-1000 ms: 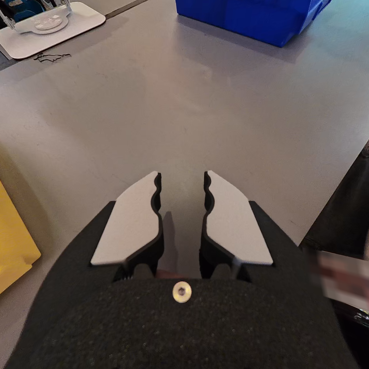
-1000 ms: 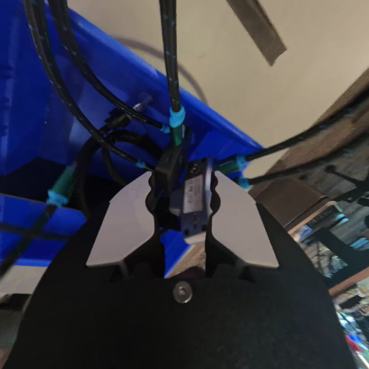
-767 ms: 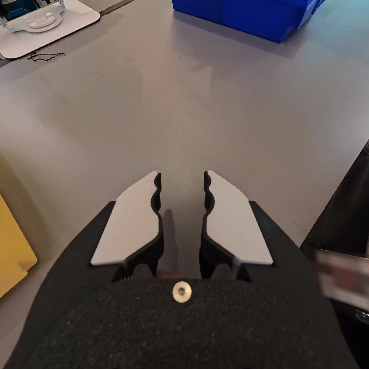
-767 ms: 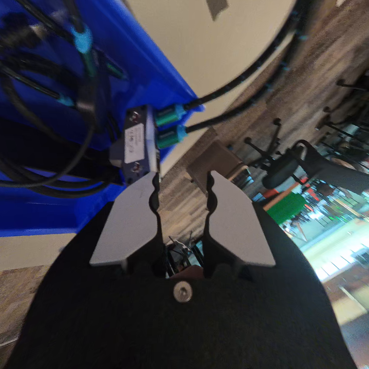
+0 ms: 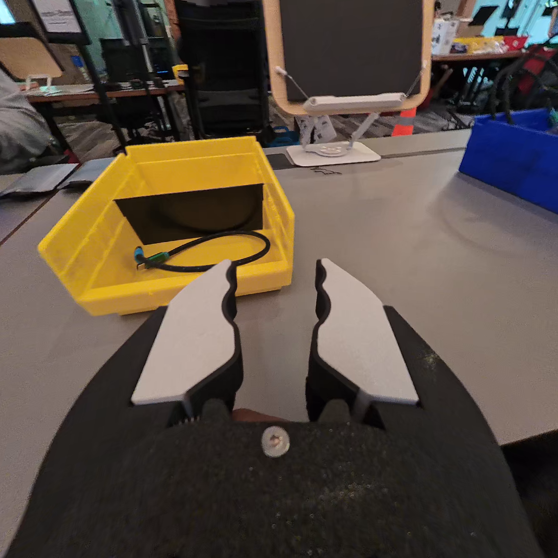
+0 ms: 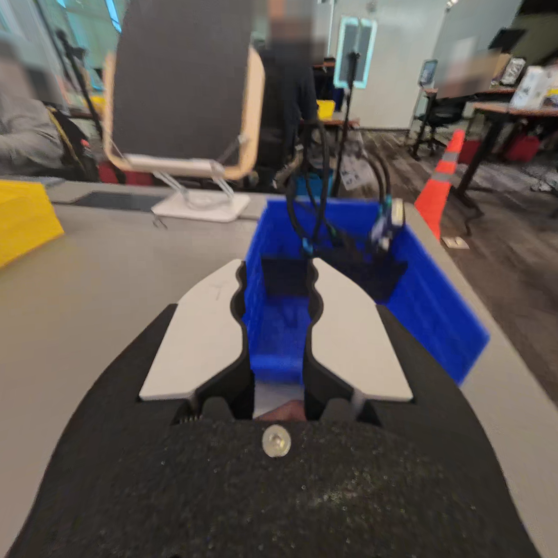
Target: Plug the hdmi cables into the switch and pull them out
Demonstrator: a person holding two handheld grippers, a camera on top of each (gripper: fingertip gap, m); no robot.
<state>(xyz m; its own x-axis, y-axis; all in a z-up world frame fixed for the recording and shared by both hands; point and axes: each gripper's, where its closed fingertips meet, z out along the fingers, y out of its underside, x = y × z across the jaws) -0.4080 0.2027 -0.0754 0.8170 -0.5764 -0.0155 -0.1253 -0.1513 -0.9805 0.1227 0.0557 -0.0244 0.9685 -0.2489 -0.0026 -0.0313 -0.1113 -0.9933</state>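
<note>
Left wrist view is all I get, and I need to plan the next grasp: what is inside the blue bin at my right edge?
Observer: The blue bin holds the switch, propped near its far right wall with cables looping up out of the bin.
Operator: Is the right gripper holding it?
Observer: No. The right gripper is open and empty, on the near side of the bin.
Operator: Anything beyond the table's right edge?
Observer: An orange traffic cone stands on the floor just past the bin.
</note>
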